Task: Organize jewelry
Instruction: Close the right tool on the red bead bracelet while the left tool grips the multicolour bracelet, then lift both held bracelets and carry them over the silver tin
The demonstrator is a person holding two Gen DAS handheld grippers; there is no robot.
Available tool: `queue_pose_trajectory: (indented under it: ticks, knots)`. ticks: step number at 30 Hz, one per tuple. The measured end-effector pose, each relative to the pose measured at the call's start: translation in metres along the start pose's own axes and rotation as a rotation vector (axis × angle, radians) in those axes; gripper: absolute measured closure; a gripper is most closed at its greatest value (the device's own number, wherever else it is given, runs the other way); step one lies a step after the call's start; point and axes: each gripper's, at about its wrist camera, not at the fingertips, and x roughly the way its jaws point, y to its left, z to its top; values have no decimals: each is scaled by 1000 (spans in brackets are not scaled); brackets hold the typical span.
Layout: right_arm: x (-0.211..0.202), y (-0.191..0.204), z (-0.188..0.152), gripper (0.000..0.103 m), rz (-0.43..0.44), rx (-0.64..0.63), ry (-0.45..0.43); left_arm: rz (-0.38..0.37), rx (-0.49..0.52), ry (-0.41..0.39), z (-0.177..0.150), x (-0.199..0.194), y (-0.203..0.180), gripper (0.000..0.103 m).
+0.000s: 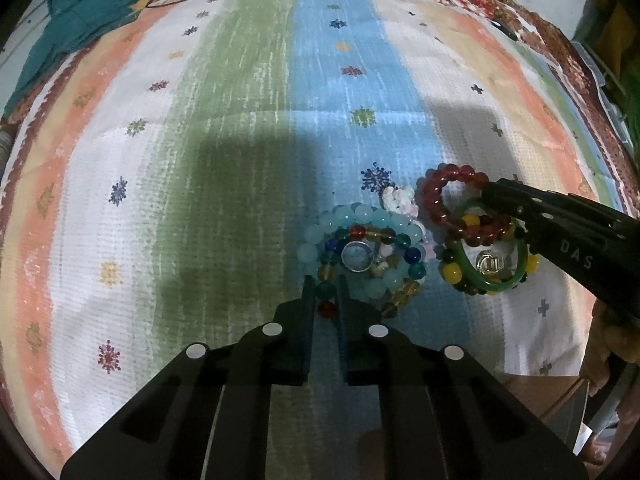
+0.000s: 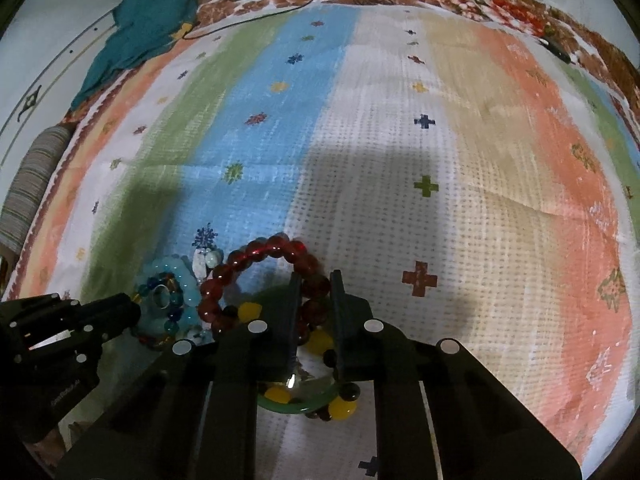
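Glossy glass-like red bead bracelet, smooth green bangle, rough woven cloth

The far and left stretches of the striped woven cloth lie open. Near right, a blue beaded bracelet heap and a red, yellow and green bangle cluster crowd together, nearly touching.

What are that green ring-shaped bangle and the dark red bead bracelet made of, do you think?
The green bangle looks like jade or glass: one smooth, glossy, slightly see-through band. The red bracelet is round translucent beads with bright glints, so glass, resin or polished stone; the pictures cannot tell which.
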Motion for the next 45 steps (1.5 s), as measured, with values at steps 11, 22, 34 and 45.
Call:
queue_pose_trajectory:
  ticks: [11, 22, 34, 45]
  knots:
    - [-21, 4, -3, 89, -17, -5, -42, 30, 55, -67, 6, -26, -13, 94]
    - [-56, 8, -13, 89, -72, -1, -106, 51, 91, -134, 5, -47, -26, 94]
    - [-91, -9, -31, 89, -106, 53, -153, 50, 131, -180, 2, -66, -37, 94]
    - [-123, -6, -53, 89, -103, 62, -210, 47, 169, -237, -9, -93, -45, 94]
